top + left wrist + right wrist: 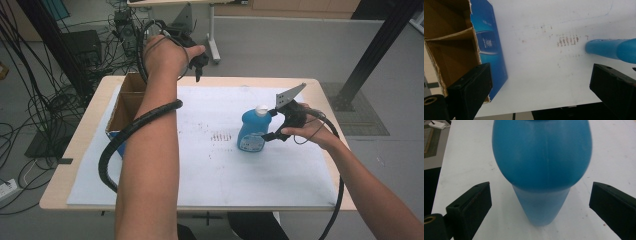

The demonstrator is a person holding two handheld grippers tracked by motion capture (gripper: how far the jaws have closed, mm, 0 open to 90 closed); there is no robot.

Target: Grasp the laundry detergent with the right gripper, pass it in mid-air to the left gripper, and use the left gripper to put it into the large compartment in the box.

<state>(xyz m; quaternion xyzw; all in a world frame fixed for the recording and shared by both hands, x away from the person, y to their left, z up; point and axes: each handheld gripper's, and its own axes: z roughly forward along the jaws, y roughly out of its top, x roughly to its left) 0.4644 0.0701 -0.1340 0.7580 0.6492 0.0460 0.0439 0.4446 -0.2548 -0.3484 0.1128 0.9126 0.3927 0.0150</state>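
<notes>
Both jaws of the right gripper (274, 123) stand wide apart, flanking the upright blue bottle (253, 131) straight ahead of it and not yet touching, long axis vertical, while the left gripper (198, 62), also spread and empty, hangs well away near the cardboard box (122, 105).

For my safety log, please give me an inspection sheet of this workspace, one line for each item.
Surface: white sheet on wooden table, with small brown stains.
Job's things: blue bottle upright, white cap; open cardboard box at the left edge.
Clutter: nothing seen.
Grippers: left gripper open, raised over the far edge; right gripper open, jaws on either side of the bottle, apart from it.
Cables: black ribbed cable loops along the left forearm.
Surroundings: tangled floor cables, black post.
</notes>
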